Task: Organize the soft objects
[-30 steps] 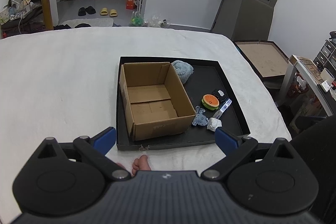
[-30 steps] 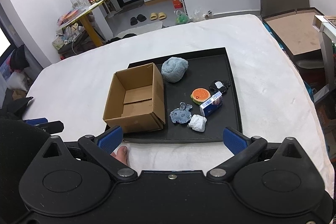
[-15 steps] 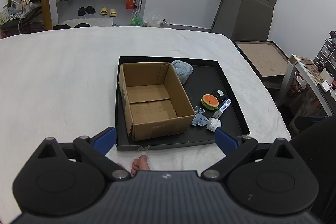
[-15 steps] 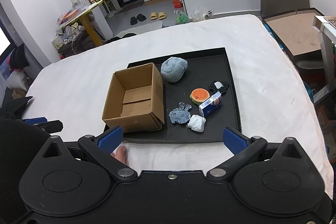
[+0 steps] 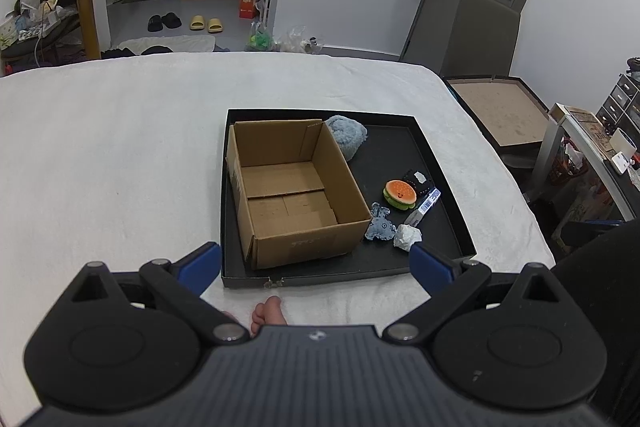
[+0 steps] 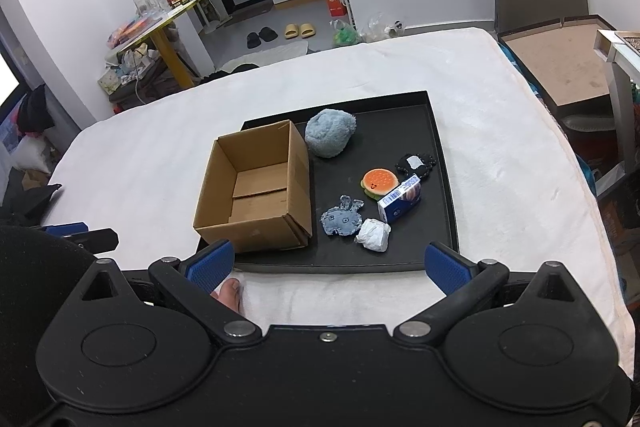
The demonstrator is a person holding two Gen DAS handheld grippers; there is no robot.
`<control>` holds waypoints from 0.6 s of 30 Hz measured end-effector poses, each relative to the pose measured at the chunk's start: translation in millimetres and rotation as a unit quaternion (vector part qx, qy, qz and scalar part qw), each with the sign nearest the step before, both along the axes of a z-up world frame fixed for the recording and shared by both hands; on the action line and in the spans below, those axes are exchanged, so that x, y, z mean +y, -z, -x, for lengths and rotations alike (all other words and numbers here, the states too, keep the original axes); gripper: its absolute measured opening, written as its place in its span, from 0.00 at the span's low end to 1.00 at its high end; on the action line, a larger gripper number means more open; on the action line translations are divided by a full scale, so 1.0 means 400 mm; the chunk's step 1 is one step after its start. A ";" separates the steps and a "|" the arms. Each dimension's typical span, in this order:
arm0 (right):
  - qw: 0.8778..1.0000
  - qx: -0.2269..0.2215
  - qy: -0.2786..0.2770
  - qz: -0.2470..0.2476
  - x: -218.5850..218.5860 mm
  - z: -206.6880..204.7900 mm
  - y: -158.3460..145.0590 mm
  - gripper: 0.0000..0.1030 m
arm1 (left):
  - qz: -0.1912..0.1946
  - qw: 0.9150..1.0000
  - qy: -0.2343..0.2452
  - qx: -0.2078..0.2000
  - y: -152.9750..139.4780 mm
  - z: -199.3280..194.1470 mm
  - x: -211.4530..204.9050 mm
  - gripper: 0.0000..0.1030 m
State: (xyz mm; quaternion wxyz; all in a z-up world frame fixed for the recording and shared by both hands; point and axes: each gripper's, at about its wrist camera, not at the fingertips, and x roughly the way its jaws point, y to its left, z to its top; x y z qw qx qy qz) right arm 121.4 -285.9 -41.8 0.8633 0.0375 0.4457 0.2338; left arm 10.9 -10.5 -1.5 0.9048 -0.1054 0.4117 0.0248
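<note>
Soft things all lie on the right half of the black tray (image 6: 440,163), to the right of the open cardboard box (image 6: 256,187), and we judge that none has gone into the box yet: its floor shows bare.

We hold 2 grippers back at the near edge of the bed, both raised and well apart from the tray. The right gripper (image 6: 326,265) has its jaws spread wide and holds nothing; the left gripper (image 5: 316,263) is likewise spread wide and bare. From the right gripper, the crumpled white wad (image 6: 373,235) and the flat blue fabric animal (image 6: 342,217) lie straight ahead and nearest, so we judge the right hand is the better placed for the first pick.

The fabric animal is thin, floppy denim-like cloth, its ears pointing away from us. The wad looks like scrunched paper or tissue, lumpy. The burger toy (image 6: 379,182) is round and squashy-looking, touching the blue and white carton (image 6: 400,203), which is rigid and whose long axis runs diagonally up to the right. At the far side, just beside the box, sits the fluffy pale-blue plush (image 6: 330,131), a rounded mound. A small black item with a white tag (image 6: 415,165) lies behind the burger.
</note>
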 end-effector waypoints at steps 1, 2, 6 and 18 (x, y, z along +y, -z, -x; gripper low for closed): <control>1.000 0.000 0.000 0.000 -0.001 -0.001 0.000 1.00 | 0.000 1.000 0.000 0.000 0.000 0.000 0.000 0.97; 1.000 0.000 0.000 0.001 0.000 -0.001 -0.001 1.00 | -0.001 1.000 0.000 -0.001 0.000 0.000 -0.002 0.97; 1.000 0.001 0.000 -0.001 -0.001 0.000 -0.001 1.00 | 0.002 1.000 0.001 -0.002 0.001 0.001 -0.003 0.97; 1.000 0.003 -0.003 -0.016 -0.005 -0.002 0.010 1.00 | 0.007 1.000 0.001 -0.007 0.004 -0.005 0.010 0.97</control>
